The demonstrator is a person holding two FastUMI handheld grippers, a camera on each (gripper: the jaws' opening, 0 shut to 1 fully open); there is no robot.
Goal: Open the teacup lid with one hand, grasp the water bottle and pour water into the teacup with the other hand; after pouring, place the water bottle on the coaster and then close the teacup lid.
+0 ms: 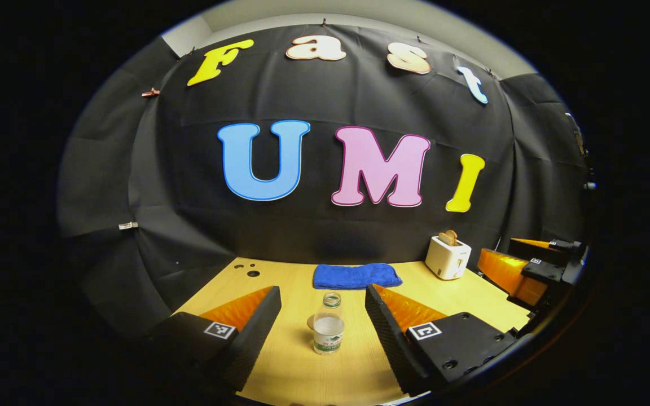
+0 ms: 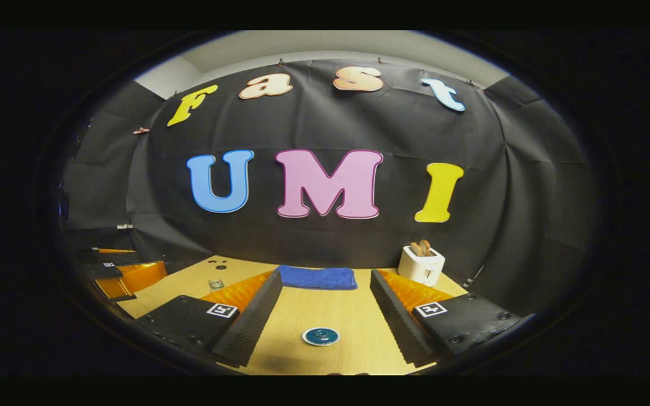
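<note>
A clear water bottle [image 1: 328, 326] with a green label and no cap stands upright on the wooden table [image 1: 297, 366]. It is partly filled. My left gripper [image 1: 321, 288] is open, with a finger on each side of the bottle and neither touching it. A small tan disc [image 1: 310, 322], perhaps the coaster, peeks out behind the bottle's left side. In the right gripper view a low round blue teacup [image 2: 320, 336] with a pale rim sits between the fingers of my open right gripper [image 2: 325, 274]; its lid seems to be on. The bottle's mouth [image 2: 216, 283] shows past the left finger.
A folded blue towel [image 1: 357, 276] lies at the back of the table by the wall. A white toaster [image 1: 448, 256] holding bread stands at the back right. A few dark holes [image 1: 251, 273] mark the table's far left corner. The right gripper [image 1: 528, 270] hovers at the right edge.
</note>
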